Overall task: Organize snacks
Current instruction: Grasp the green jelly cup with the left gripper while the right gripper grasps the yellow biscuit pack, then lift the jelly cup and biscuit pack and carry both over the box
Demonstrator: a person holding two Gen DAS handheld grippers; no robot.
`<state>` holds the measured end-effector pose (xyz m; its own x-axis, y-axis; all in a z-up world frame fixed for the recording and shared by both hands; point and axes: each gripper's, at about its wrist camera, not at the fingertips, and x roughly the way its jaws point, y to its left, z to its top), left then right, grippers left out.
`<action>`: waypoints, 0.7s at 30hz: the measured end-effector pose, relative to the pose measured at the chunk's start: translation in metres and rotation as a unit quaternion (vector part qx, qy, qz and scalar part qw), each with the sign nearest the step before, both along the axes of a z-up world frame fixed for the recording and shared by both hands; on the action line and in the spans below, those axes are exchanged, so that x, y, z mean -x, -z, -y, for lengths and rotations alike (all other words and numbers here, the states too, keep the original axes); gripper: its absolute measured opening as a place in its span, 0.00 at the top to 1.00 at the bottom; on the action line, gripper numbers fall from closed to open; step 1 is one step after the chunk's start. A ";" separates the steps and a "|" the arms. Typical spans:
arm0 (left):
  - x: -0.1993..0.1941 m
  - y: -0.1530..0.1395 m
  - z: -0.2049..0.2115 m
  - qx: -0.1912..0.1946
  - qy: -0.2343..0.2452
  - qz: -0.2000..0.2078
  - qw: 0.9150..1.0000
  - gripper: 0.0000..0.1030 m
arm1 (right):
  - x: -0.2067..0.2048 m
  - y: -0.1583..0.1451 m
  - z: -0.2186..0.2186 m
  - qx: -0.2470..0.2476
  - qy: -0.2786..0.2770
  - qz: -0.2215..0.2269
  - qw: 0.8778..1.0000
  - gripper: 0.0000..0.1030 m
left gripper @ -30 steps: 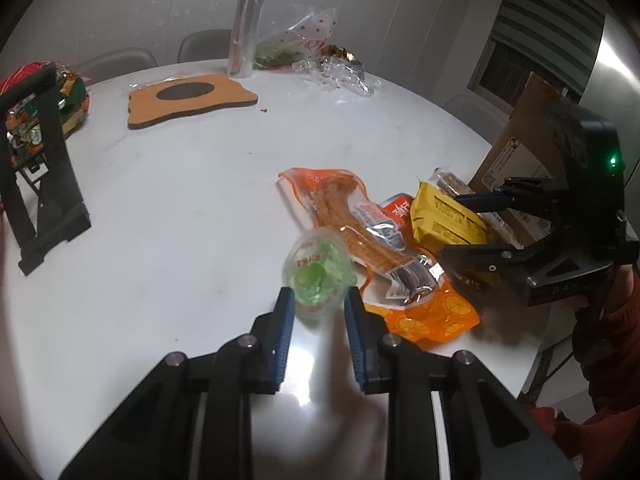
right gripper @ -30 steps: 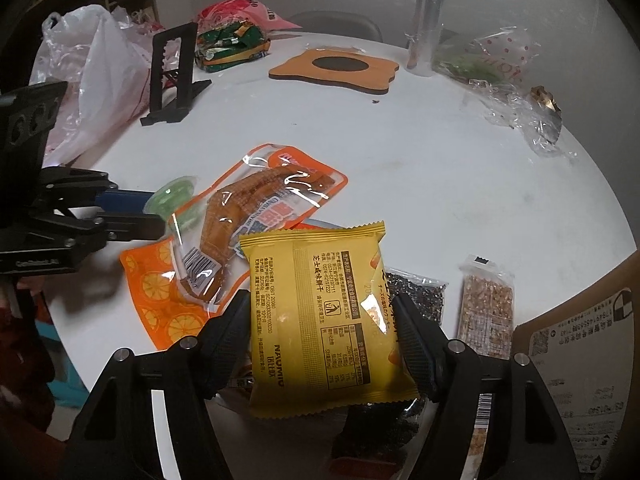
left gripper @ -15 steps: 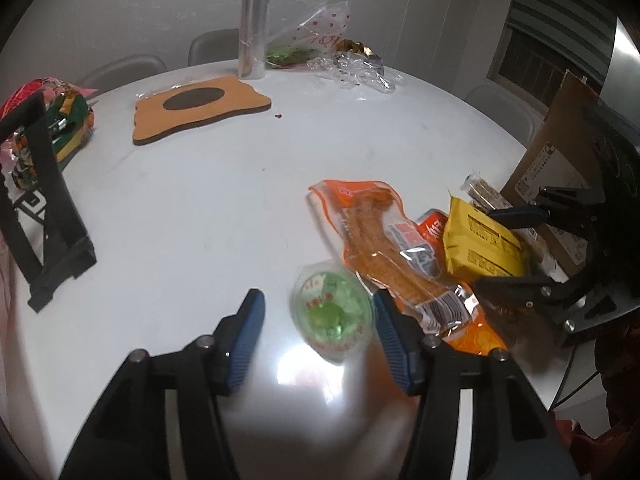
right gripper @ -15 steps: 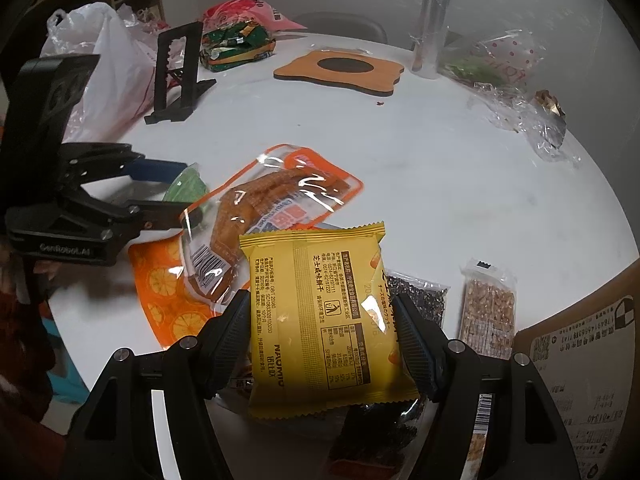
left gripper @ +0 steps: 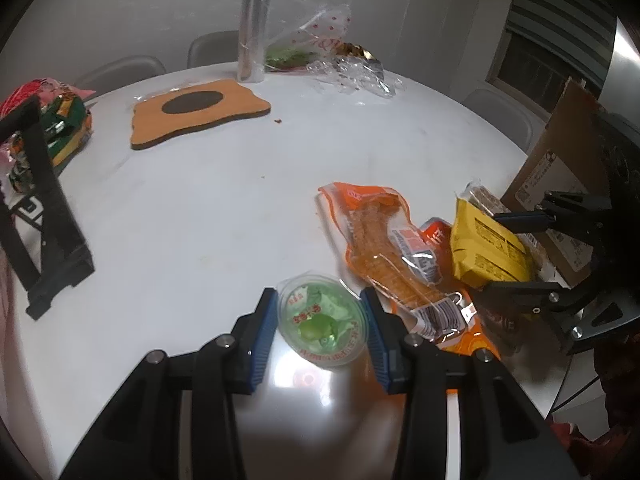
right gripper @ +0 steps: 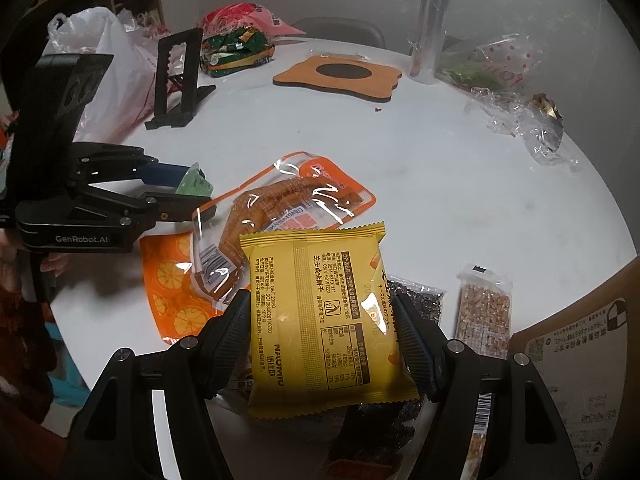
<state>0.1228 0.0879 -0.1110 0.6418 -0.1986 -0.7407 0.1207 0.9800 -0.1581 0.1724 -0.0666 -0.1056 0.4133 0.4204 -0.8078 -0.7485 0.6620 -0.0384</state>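
My left gripper [left gripper: 322, 310] is shut on a small green jelly cup [left gripper: 323, 327], its blue pads touching both sides of the cup; it also shows in the right wrist view [right gripper: 188, 192] with the cup [right gripper: 194, 185]. My right gripper [right gripper: 322, 312] is shut on a yellow snack packet [right gripper: 320, 320], held above the table. The packet also shows in the left wrist view [left gripper: 486, 252]. A clear orange dried-meat pack [left gripper: 384, 240] lies on an orange citrus pouch [right gripper: 172, 280] between the two grippers.
A seed bar [right gripper: 484, 312] and a dark snack pack [right gripper: 416, 304] lie by a cardboard box [right gripper: 580, 360] at right. A black stand [left gripper: 36, 216], an orange coaster [left gripper: 196, 114], snack bags [right gripper: 236, 48], a foil roll [left gripper: 256, 20] and clear wrappers [right gripper: 524, 120] sit farther off.
My left gripper opened wide half a second ago with the cup on the table, and has now closed on the cup again. The right gripper still holds the yellow packet.
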 end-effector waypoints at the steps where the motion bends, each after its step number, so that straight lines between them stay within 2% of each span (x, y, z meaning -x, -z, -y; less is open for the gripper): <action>1: 0.003 -0.004 -0.002 0.003 -0.005 0.005 1.000 0.62 | 0.001 -0.002 0.000 0.000 0.000 0.002 1.000 0.35; 7: 0.027 -0.040 -0.007 0.006 -0.026 0.052 0.998 0.62 | 0.018 -0.027 0.004 -0.023 -0.007 0.024 0.999 0.35; 12: 0.057 -0.090 0.001 0.003 -0.018 0.116 0.993 0.62 | 0.042 -0.063 0.011 -0.052 -0.025 0.053 0.997 0.35; 16: 0.076 -0.135 0.016 0.010 0.014 0.163 0.986 0.62 | 0.063 -0.099 0.024 -0.079 -0.042 0.083 0.993 0.35; 21: 0.078 -0.177 0.050 0.012 0.060 0.200 0.978 0.62 | 0.082 -0.141 0.048 -0.097 -0.038 0.126 0.987 0.35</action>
<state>0.0447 0.0376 0.0664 0.8498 -0.3046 -0.4301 0.2914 0.9516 -0.0982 0.0902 -0.1144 0.0353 0.5523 0.5942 -0.5848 -0.7793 0.6171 -0.1090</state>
